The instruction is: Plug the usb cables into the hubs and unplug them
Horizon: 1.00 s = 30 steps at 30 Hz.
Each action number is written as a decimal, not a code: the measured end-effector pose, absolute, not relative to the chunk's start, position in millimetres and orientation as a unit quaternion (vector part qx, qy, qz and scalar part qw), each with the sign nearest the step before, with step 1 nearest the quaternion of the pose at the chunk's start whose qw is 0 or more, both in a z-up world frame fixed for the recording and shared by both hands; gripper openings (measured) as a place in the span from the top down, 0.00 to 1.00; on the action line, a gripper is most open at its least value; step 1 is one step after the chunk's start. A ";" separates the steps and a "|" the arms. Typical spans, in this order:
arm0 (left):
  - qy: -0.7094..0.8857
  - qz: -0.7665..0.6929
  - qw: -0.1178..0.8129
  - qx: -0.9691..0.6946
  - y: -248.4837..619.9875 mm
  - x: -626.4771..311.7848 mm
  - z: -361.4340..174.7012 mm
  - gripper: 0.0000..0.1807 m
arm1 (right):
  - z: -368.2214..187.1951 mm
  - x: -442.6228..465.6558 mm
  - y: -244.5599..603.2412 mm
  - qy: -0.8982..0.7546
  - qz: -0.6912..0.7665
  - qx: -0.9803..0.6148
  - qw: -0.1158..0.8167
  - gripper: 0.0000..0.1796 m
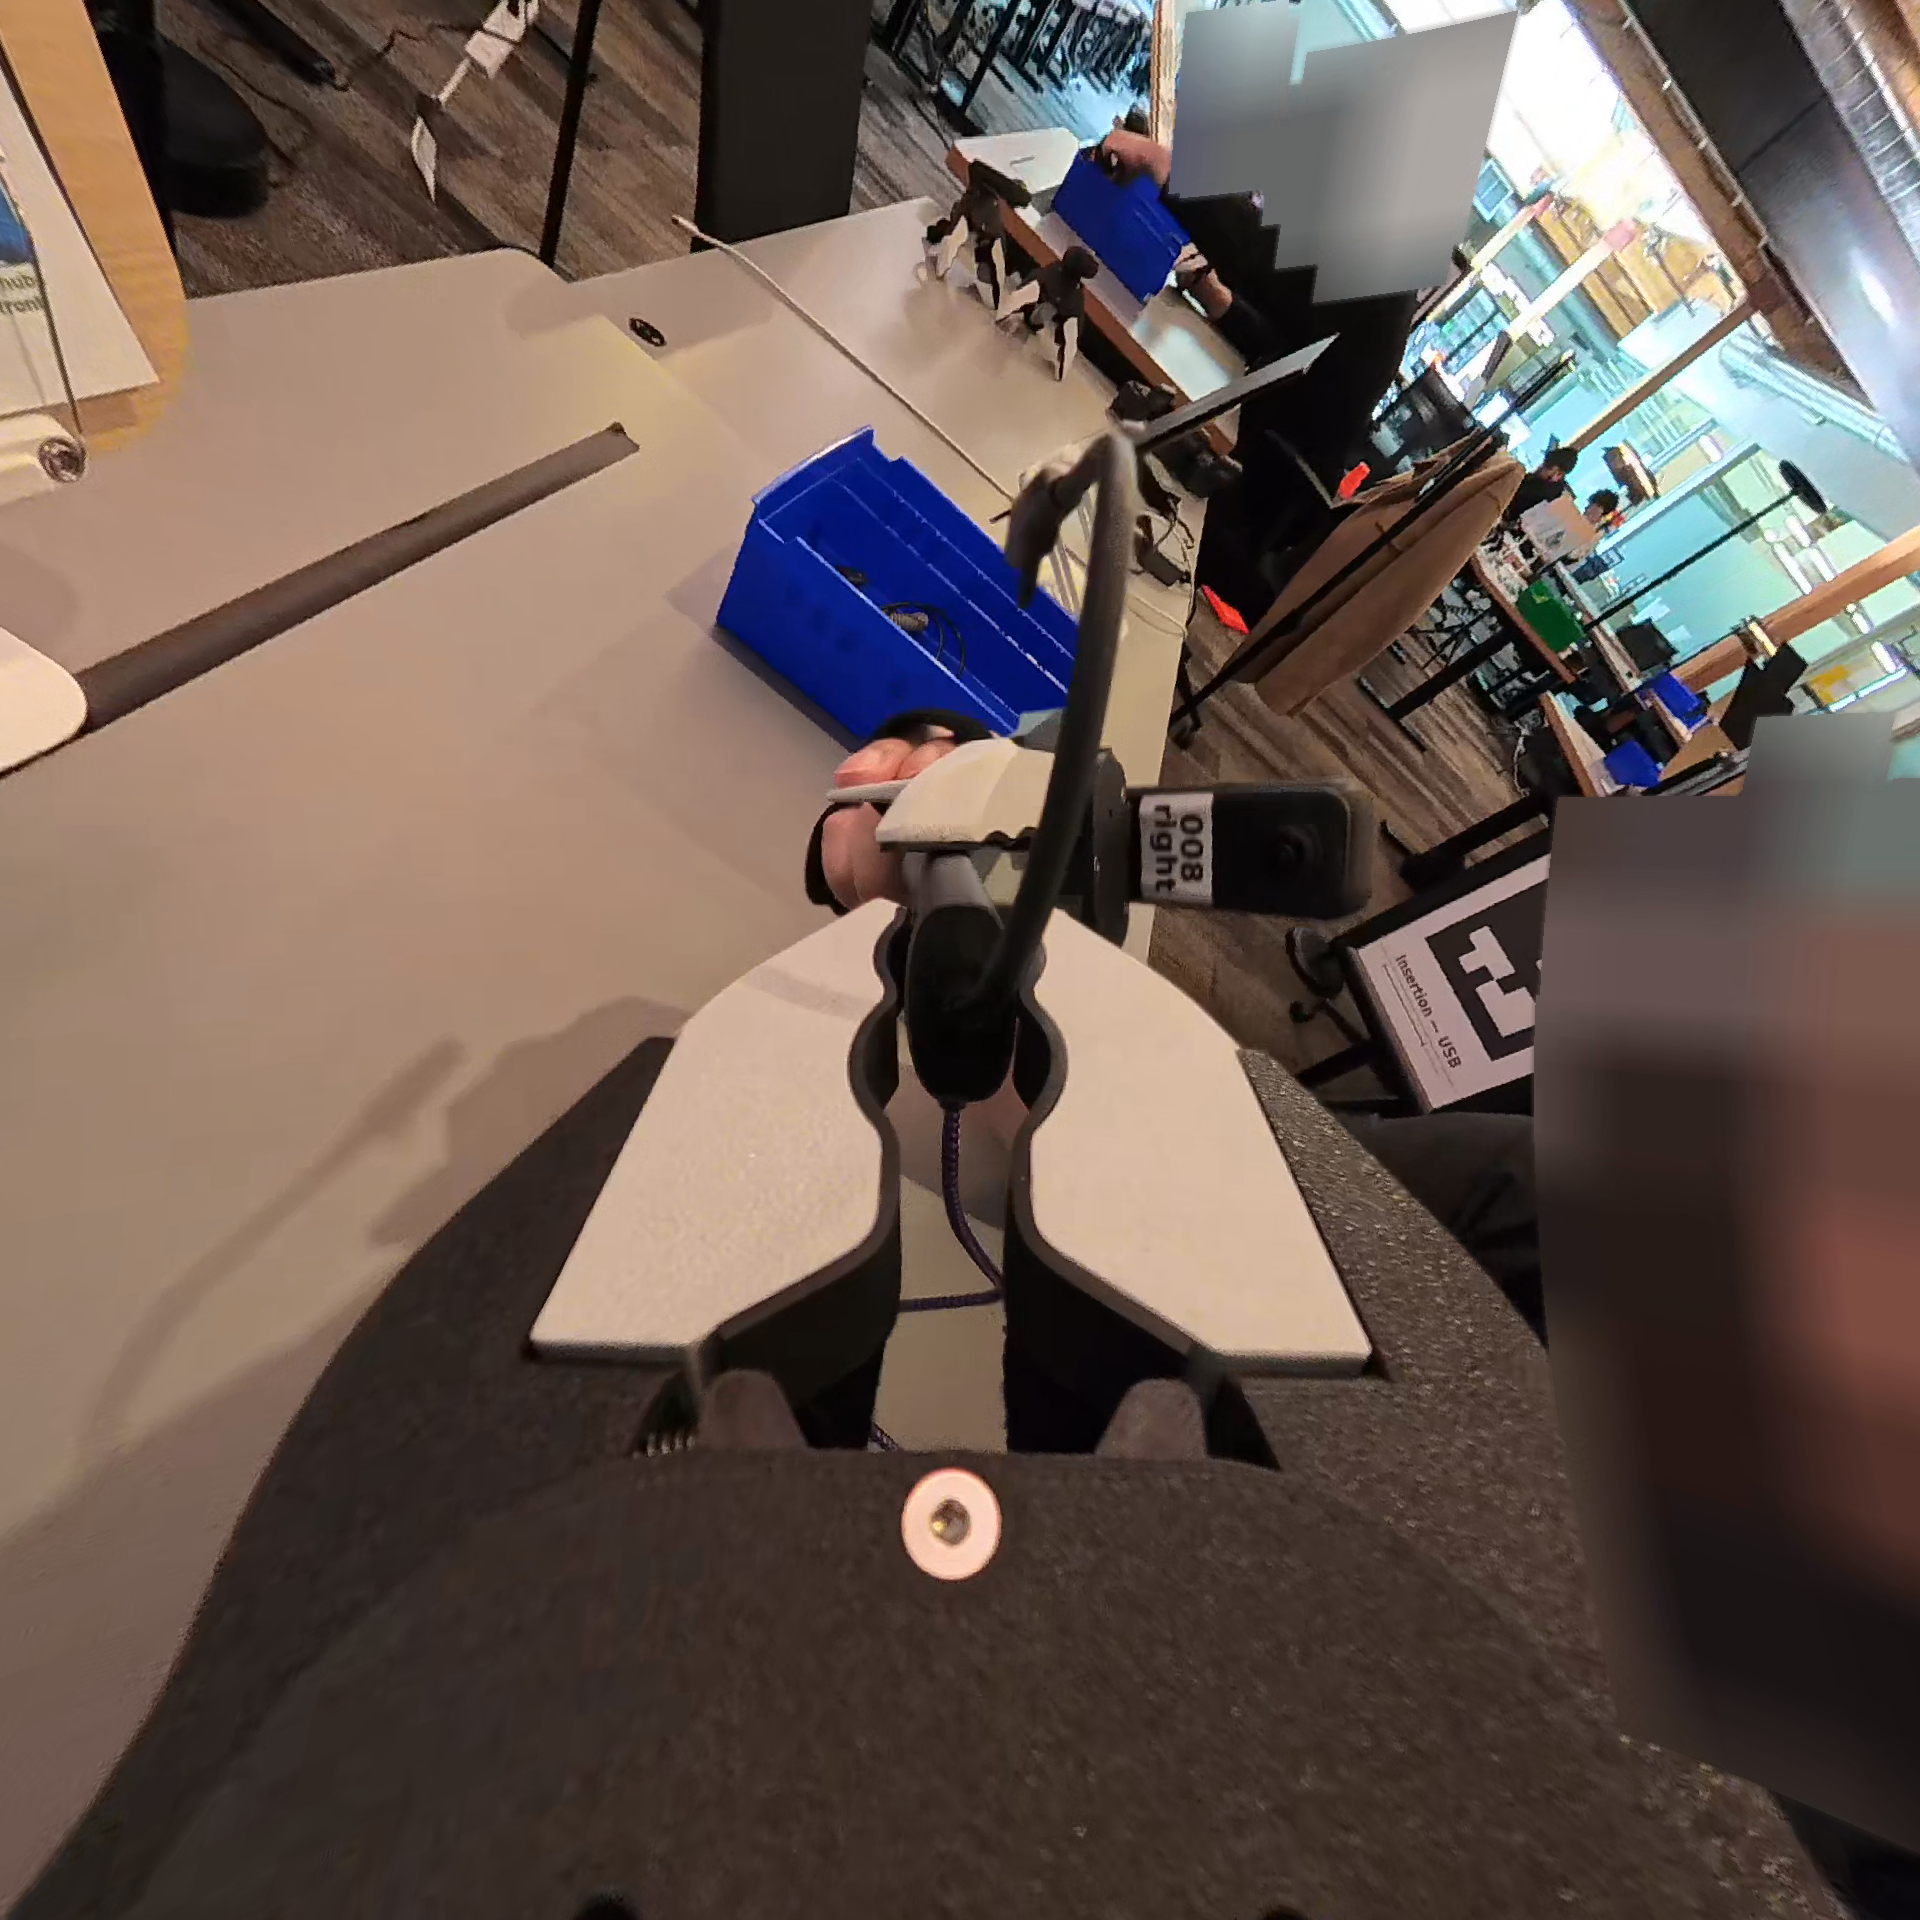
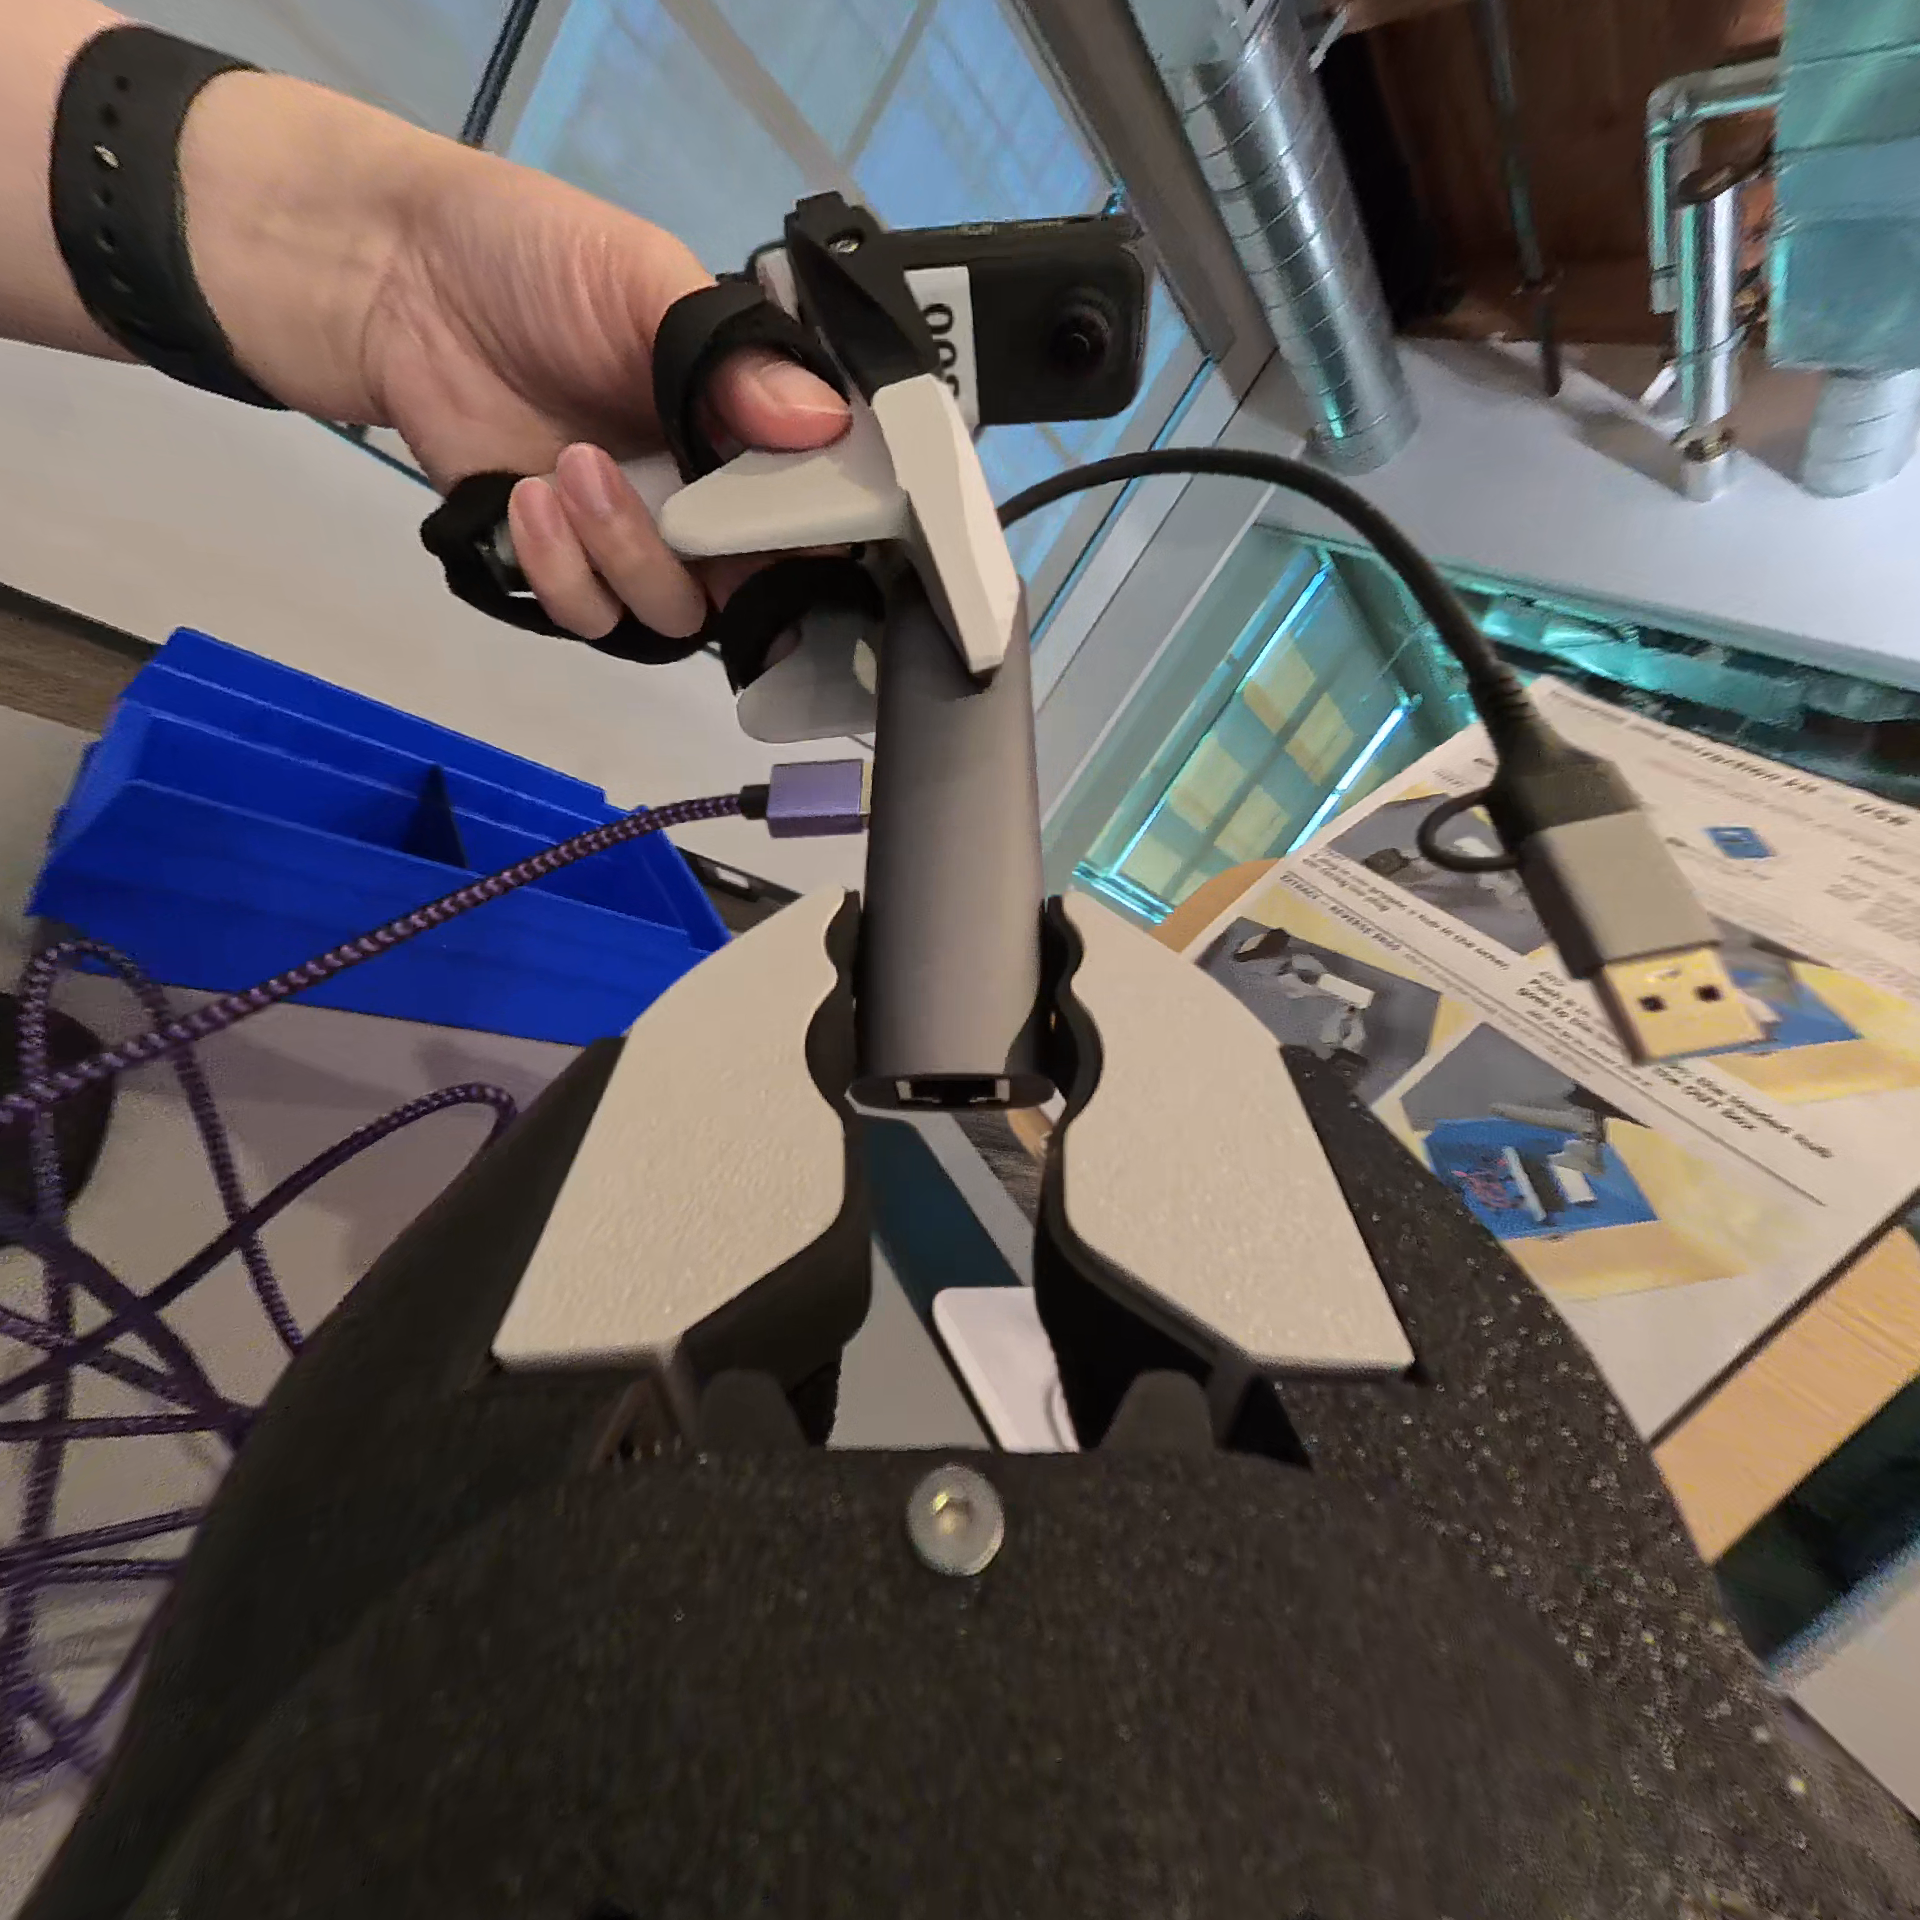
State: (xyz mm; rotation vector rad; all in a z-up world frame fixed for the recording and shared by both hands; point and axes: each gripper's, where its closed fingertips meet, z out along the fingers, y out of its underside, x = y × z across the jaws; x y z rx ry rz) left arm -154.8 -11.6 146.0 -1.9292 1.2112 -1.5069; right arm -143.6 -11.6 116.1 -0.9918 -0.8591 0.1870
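A dark grey USB hub point(image 2: 951, 831) is held in the air between both grippers. My right gripper point(image 2: 953, 914) is shut on its near end, which has a port facing me. My left gripper point(image 1: 961, 956) is shut on the other end of the hub point(image 1: 956, 1023); it also shows in the right wrist view point(image 2: 914, 582), held by a hand. A purple USB plug point(image 2: 816, 798) sits in the hub's left side, and its purple braided cable point(image 2: 343, 956) trails down to the table. The hub's own black cable point(image 2: 1382, 540) arcs right and ends in a free USB plug point(image 2: 1621, 914).
A blue divided bin point(image 1: 883, 613) stands on the grey table point(image 1: 416, 831) and also shows in the right wrist view point(image 2: 312, 831). A printed instruction sheet point(image 2: 1558, 1039) lies at the right. A sign board point(image 1: 1455, 997) stands past the table edge. People sit at desks far behind. Both grippers' tips are close together, under 4 cm apart.
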 end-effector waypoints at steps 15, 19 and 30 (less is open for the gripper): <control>0.402 -0.589 0.222 -0.665 -7.7 -149.7 156.1 0.84 | 118.4 -140.3 -2.8 -0.361 0.098 -0.488 0.789 0.82; 0.396 -0.577 0.236 -0.674 -2.9 -149.7 152.1 0.82 | 116.2 -142.4 2.1 -0.353 0.087 -0.498 0.787 0.82; 0.361 -0.568 0.298 -0.677 9.9 -140.9 142.1 0.88 | 118.9 -145.2 13.3 -0.295 0.047 -0.515 0.803 0.82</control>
